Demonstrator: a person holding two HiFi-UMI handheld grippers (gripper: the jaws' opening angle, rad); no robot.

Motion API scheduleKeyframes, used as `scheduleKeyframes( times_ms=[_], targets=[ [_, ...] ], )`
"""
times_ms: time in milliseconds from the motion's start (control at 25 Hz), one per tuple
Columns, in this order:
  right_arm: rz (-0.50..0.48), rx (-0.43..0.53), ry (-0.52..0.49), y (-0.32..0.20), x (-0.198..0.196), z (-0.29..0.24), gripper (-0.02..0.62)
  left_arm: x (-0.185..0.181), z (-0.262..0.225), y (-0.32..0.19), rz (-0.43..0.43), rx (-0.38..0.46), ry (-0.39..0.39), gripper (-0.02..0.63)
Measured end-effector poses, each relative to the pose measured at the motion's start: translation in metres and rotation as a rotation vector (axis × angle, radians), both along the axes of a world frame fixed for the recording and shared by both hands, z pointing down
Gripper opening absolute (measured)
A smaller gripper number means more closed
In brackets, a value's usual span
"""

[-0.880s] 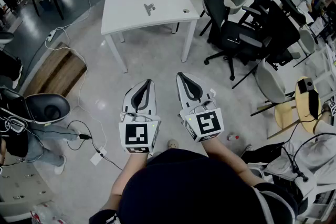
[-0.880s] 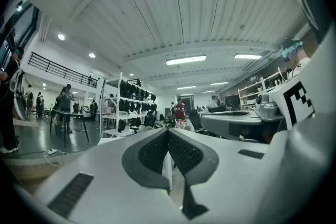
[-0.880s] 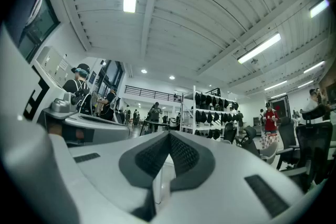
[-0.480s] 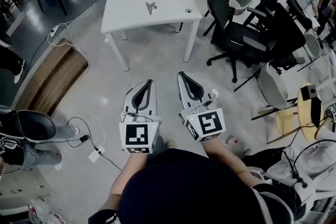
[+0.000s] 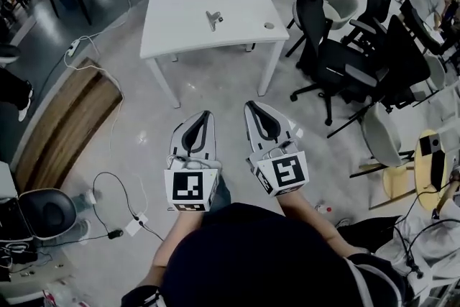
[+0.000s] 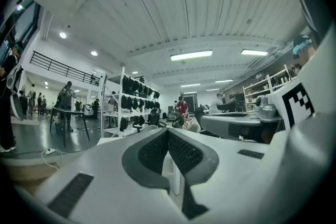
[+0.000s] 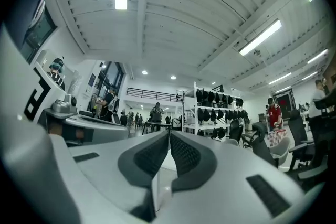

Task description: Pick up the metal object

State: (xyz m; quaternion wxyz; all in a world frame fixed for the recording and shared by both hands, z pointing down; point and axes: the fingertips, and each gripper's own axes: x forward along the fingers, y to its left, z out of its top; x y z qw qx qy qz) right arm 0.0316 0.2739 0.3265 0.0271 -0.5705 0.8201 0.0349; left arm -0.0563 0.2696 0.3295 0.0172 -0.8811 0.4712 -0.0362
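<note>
At 12 o'clock, well apart from both hands: white bench. Left hand-held gripper and right hand-held gripper both closed, empty, level. Metal object lies mid-bench. Judgement: step closer, then open one gripper before reaching.

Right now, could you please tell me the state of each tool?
Left tool: closed, holding nothing.
Right tool: closed, holding nothing.

The person's left forearm and right forearm reach forward side by side. Left gripper and right gripper point level, close together, each with its jaws pressed together.
</note>
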Motion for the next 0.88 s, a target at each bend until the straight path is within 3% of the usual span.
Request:
scheduleKeyframes(
  times_ms=[240, 360, 480, 880],
  targets=[
    [0.008, 0.024, 0.016, -0.103, -0.013, -0.008, 0.034, -0.008, -0.007, -0.106, 0.031, 0.017, -0.001, 0.021],
    [0.016, 0.002, 0.001, -0.151, -0.020, -0.008, 0.132, -0.016, -0.007, -0.153, 0.048, 0.010, -0.006, 0.021],
    [0.033, -0.008, -0.001, -0.193, -0.026, -0.005, 0.154, -0.023, -0.007, -0.195, 0.061, 0.006, -0.007, 0.021],
    [0.089, -0.026, 0.016, -0.264, -0.029, 0.010, 0.201, -0.030, 0.009, -0.269, 0.078, -0.020, -0.003, 0.021]
  ],
)
